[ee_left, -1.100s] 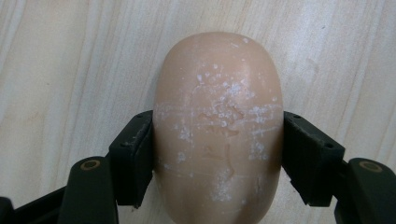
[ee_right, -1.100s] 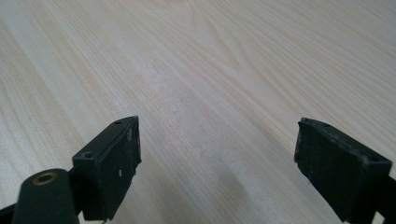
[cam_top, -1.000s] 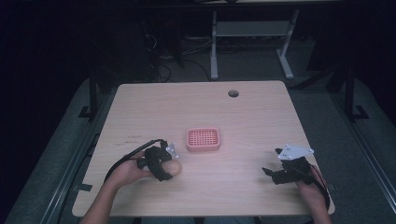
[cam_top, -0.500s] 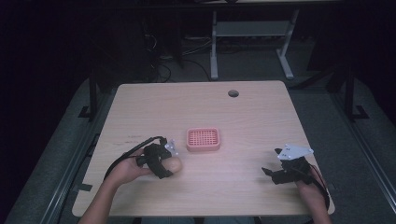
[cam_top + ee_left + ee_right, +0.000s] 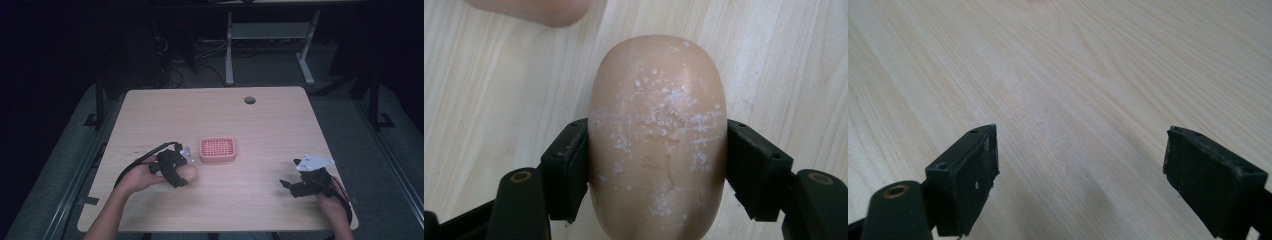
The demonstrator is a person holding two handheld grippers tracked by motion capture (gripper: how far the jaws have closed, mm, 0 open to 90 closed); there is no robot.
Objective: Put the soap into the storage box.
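High view: one table (image 5: 270, 125), one pink tray (image 5: 217, 149) at its middle, two grippers. The left gripper (image 5: 181, 172) holds one soap (image 5: 189, 172) near the tray; the right gripper (image 5: 290, 181) sits well apart.

Left gripper view: jaws clamp the speckled soap (image 5: 658, 140).

Right gripper view: jaws wide apart, holding nothing.

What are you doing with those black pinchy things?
A person sits at a wooden table with tongs in each hand. The left tongs are shut on a peach soap speckled with white flecks, just left of a pink soap dish in the middle of the table. The right tongs are open with nothing between them, held low over bare wood at the table's right side. The soap is not in the dish yet.
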